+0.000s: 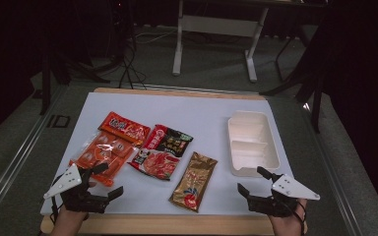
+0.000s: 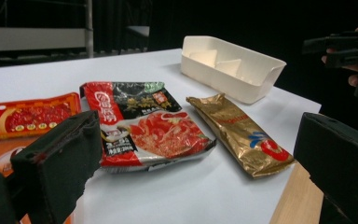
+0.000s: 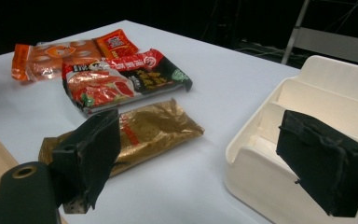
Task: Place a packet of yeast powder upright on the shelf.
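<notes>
**Hovering over the snack spread, both claws wide and empty**

Largest first: your white table (image 1: 197,105) carries a cream divided tray (image 1: 253,142) at about two o'clock. Left of it lie four packets: the orange clear-window pack (image 1: 101,152) at nine o'clock, the red packet (image 1: 124,128) above it, the red-and-black noodle packet (image 1: 161,151) at centre, and the gold sachet (image 1: 194,182) toward six o'clock. Your left gripper (image 1: 104,183) hangs at seven o'clock with jaws spread wide, holding nothing, its upper tip just at the orange pack's near edge. Your right gripper (image 1: 255,183) waits at five o'clock, equally wide and empty, just below the tray's near rim, the gold sachet well off at its nine o'clock. That sachet looks light, crinkly and slick; pinch it across a flat sealed end, where foil will likely slip least.
</notes>
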`<state>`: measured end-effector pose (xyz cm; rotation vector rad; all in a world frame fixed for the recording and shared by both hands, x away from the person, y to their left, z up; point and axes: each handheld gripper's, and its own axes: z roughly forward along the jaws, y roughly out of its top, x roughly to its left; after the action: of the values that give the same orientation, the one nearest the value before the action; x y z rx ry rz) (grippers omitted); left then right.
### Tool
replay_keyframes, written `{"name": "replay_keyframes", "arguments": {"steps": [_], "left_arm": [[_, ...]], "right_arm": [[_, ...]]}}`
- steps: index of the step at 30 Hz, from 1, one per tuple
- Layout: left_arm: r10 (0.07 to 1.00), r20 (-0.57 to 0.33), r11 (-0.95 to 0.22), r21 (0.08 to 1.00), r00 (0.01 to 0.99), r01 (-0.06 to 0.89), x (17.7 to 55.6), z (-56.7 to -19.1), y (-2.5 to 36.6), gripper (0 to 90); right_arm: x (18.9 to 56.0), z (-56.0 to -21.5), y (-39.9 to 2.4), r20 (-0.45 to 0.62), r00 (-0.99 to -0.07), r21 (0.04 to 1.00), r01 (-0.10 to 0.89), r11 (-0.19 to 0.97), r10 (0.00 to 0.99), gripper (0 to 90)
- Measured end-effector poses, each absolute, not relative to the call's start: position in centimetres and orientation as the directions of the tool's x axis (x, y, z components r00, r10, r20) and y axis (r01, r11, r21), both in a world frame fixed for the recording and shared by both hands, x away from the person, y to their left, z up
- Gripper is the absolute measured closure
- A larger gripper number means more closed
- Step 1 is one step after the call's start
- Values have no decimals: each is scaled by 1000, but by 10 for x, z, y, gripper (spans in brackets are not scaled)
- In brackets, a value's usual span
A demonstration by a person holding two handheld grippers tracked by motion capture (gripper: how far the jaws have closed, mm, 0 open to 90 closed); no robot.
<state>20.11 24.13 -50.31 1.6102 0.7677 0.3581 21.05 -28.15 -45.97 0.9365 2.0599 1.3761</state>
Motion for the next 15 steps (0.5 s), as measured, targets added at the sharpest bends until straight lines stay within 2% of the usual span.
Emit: {"name": "replay_keyframes", "arguments": {"steps": [4,11,15], "left_arm": [[638,-205,-17,960,742,280,201,-502,237,14],[645,-177,-43,963,743,267,200,-502,225,13],[641,-166,-64,961,749,268,201,-503,219,13]], "right_arm": [[210,-460,-279,-27,-650,922,278,270,759,152],[208,-456,-276,-25,-673,930,255,264,740,173],[208,-451,-274,-41,-685,929,241,280,728,133]]}}
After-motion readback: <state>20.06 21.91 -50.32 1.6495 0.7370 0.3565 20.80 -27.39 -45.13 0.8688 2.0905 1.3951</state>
